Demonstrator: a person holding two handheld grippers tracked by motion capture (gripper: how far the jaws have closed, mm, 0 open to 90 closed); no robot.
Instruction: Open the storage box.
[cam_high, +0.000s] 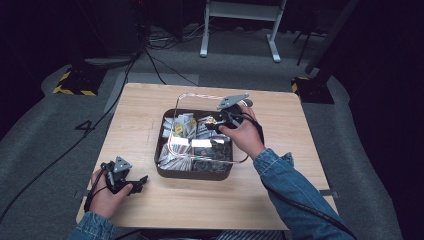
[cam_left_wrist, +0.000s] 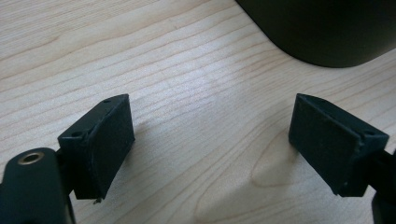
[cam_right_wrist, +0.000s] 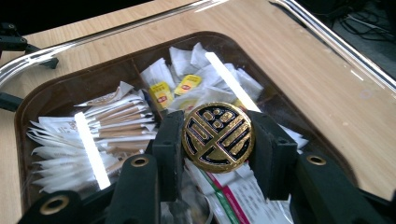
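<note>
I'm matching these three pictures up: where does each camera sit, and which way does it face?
High view: above the person's side, facing forward and down on the table; both forearms, left gripper and right gripper show.
Left gripper view: on the left gripper, facing bare tabletop between open jaws.
Right gripper view: on the right gripper, facing its gold disc above the tray.
Shared: tray in all three, a dark corner in the left.
</note>
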